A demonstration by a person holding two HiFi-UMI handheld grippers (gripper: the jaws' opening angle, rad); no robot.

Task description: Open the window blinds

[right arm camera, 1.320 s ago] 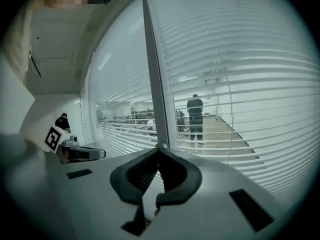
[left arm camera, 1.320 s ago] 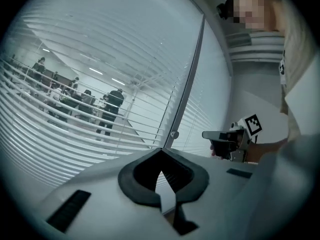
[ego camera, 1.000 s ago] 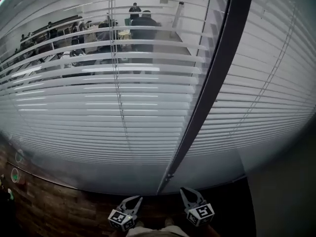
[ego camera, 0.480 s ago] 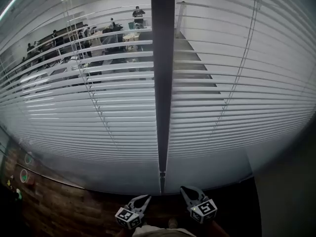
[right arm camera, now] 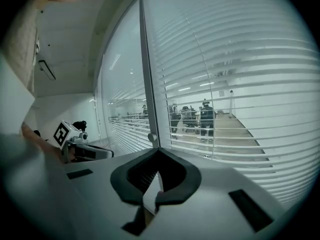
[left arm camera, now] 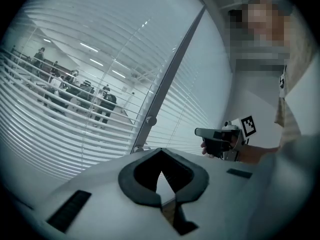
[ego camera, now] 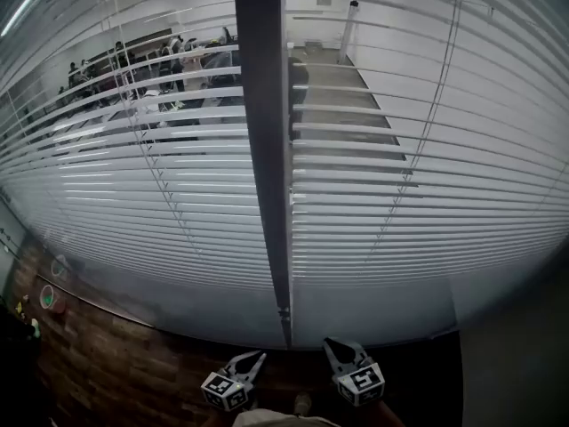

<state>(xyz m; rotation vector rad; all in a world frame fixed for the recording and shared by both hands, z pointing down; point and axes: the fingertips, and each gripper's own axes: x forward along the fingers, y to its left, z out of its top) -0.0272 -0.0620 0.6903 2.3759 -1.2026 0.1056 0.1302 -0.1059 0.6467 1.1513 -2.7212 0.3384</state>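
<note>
While the left tool (ego camera: pixel 249 360) and right tool (ego camera: pixel 343 350) sit closed on nothing (no grip taken yet), the blinds (ego camera: pixel 427 154) hang lowered, untouched.

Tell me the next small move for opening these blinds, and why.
Probably lift the right gripper toward the small knob on the dark window frame, which may work the slats, and part its fingers. Both it and the left gripper hang low, shut and empty, short of the blinds.
</note>
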